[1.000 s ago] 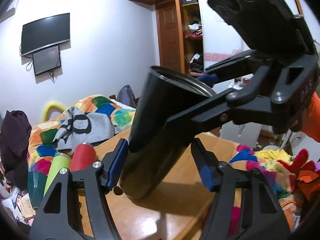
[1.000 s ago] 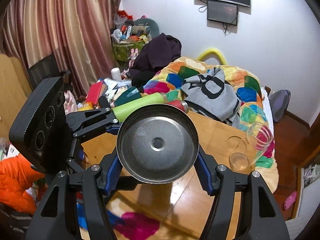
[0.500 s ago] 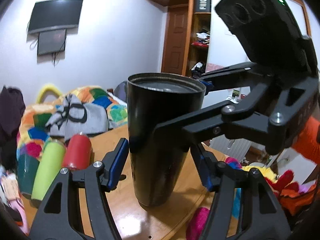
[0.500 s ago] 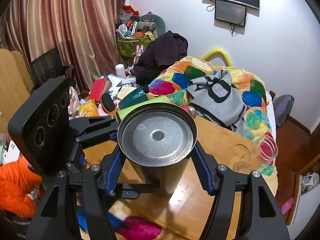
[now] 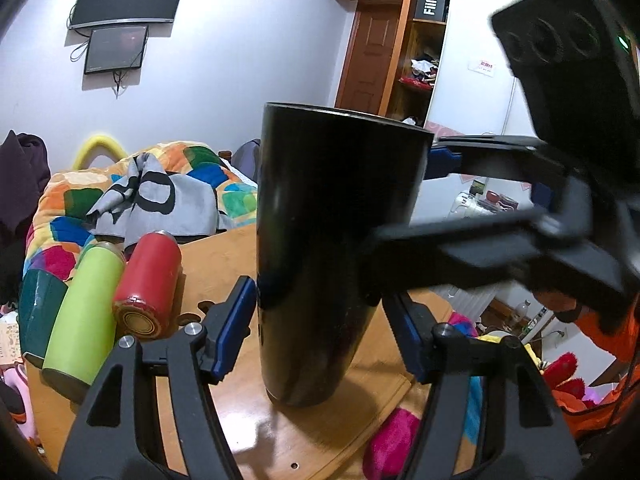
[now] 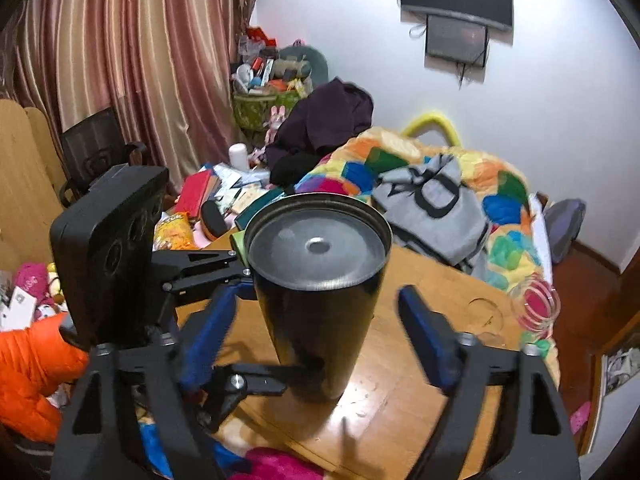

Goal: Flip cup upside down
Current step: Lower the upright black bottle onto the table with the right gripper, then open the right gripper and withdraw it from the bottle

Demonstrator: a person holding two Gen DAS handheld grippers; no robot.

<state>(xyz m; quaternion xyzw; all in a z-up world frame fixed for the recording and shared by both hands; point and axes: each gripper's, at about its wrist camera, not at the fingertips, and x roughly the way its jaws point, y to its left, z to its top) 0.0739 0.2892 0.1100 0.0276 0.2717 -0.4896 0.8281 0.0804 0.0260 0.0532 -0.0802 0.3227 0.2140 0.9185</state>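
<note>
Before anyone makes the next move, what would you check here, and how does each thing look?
1. Black cup steady on the table: ok, upright, narrow end down.
2. Right gripper free of the cup: ok, gaps on both sides.
3. Left gripper free of the cup: seems ok, open, fingers straddling it.
4. Cup really mouth-down: cannot tell; the wide end, showing a grey disc, faces up.
5. Red bottle and green bottle out of the way: ok, lying off to one side.
</note>
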